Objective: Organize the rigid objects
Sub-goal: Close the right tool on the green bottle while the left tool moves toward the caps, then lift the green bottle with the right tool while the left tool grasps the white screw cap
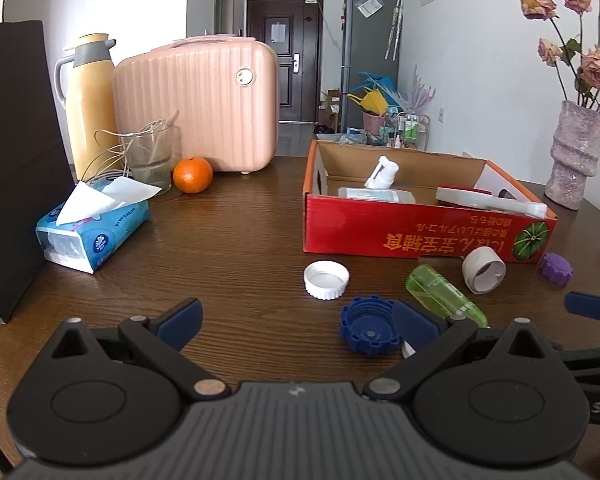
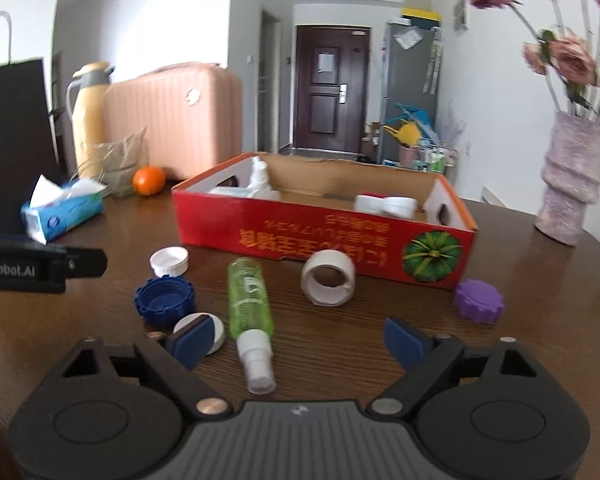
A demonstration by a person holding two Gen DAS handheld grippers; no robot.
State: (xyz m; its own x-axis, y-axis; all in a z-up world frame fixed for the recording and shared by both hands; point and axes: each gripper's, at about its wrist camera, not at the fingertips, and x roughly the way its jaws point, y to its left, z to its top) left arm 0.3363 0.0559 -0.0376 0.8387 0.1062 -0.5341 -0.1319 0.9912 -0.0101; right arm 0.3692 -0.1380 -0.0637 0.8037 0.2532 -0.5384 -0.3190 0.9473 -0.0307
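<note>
Green spray bottle (image 2: 249, 300) lies dead ahead of wide-open right gripper (image 2: 296, 340); light, slick plastic, grip mid-body; left gripper (image 1: 296, 320) also spread, empty

Right gripper (image 2: 300, 340) spread wide above a wooden table (image 2: 340, 360); a green spray bottle (image 2: 249, 300) lies between its fingers, a red box (image 2: 324, 236) beyond.

free: bare table (image 1: 228, 248) between tissue pack (image 1: 94, 232) and red box (image 1: 420, 228) | blocked: caps, green spray bottle (image 2: 249, 298), tape roll (image 2: 329, 282) crowd box front (tightly) | box top open
</note>
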